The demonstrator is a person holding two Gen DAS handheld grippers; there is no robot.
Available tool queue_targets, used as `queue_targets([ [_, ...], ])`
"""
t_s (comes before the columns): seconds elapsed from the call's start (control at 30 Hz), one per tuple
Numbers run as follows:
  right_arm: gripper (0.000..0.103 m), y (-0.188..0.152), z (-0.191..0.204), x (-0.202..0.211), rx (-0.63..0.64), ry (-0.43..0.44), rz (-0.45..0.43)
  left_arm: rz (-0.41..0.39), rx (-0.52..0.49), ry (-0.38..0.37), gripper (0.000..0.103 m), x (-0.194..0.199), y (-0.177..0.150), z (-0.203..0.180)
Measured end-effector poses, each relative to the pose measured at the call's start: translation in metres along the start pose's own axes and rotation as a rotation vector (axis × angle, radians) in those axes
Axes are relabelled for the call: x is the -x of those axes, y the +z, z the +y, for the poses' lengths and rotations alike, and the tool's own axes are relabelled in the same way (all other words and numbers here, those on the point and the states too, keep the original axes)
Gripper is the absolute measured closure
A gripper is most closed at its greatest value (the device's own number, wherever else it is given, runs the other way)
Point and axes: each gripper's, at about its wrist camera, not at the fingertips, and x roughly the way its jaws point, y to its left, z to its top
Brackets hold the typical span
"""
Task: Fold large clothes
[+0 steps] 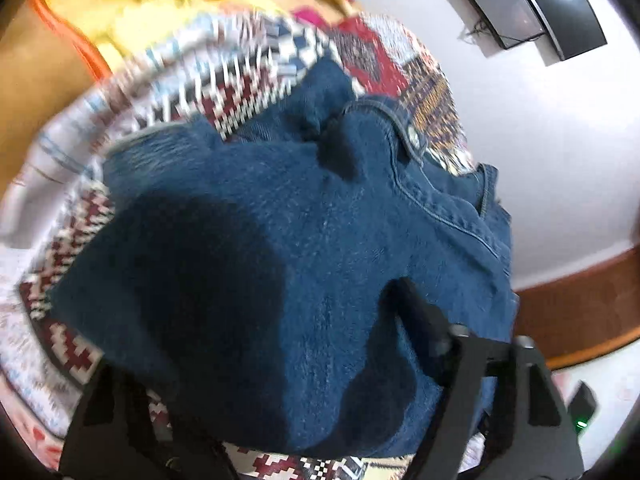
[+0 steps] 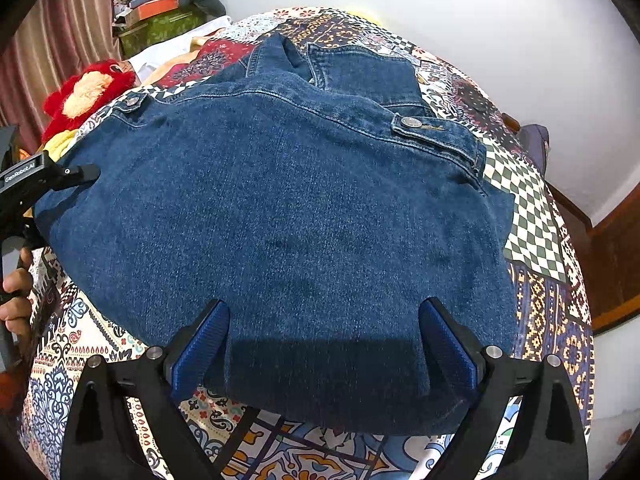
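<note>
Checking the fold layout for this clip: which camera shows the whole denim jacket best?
The right wrist view: the denim jacket lies sharp and nearly whole on the patterned bedspread, both button tabs visible. The left wrist view is blurred, close, and shows only part of the jacket, with its own finger over the cloth.

White lettering "GenRobot.AI" stands on the black left tongs (image 2: 82,172) body.

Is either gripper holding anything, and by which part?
Right gripper open over the blue denim jacket's near edge, holding nothing; left gripper at its side edge, grip unclear.
</note>
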Motion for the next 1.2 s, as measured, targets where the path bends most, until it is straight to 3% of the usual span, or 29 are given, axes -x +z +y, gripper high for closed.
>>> queue_targets([
  [0.1, 0.007, -0.001, 0.003, 0.004, 0.002, 0.003, 0.004, -0.093, -0.05, 0.107, 0.075, 0.014, -0.003, -0.018],
  [0.17, 0.007, -0.001, 0.004, 0.009, 0.001, 0.015, 0.009, -0.15, -0.049, 0.11, 0.084, 0.026, -0.001, -0.023],
  [0.33, 0.007, 0.01, 0.012, 0.029, 0.031, 0.002, -0.029, -0.278, -0.028, 0.02, 0.087, 0.076, 0.013, -0.033],
  [0.5, 0.007, 0.04, 0.033, 0.048, 0.049, 0.04, -0.1, -0.425, -0.187, 0.095, 0.087, 0.119, 0.032, -0.061],
  [0.6, 0.007, 0.058, 0.054, 0.038, 0.061, 0.08, -0.1, -0.414, -0.29, 0.147, 0.087, 0.126, 0.035, -0.063],
  [0.8, 0.005, 0.065, 0.094, -0.026, 0.062, 0.161, 0.039, -0.356, -0.334, 0.183, 0.087, 0.113, 0.03, -0.053],
  [0.87, 0.003, 0.062, 0.092, -0.032, 0.044, 0.182, 0.037, -0.372, -0.364, 0.209, 0.088, 0.111, 0.025, -0.057],
  [1.07, 0.003, 0.061, 0.061, -0.014, -0.017, 0.247, 0.049, -0.391, -0.466, 0.146, 0.088, 0.121, 0.017, -0.098],
  [1.2, 0.003, 0.043, 0.002, 0.019, -0.147, 0.329, -0.001, -0.359, -0.541, 0.023, 0.088, 0.128, 0.012, -0.158],
])
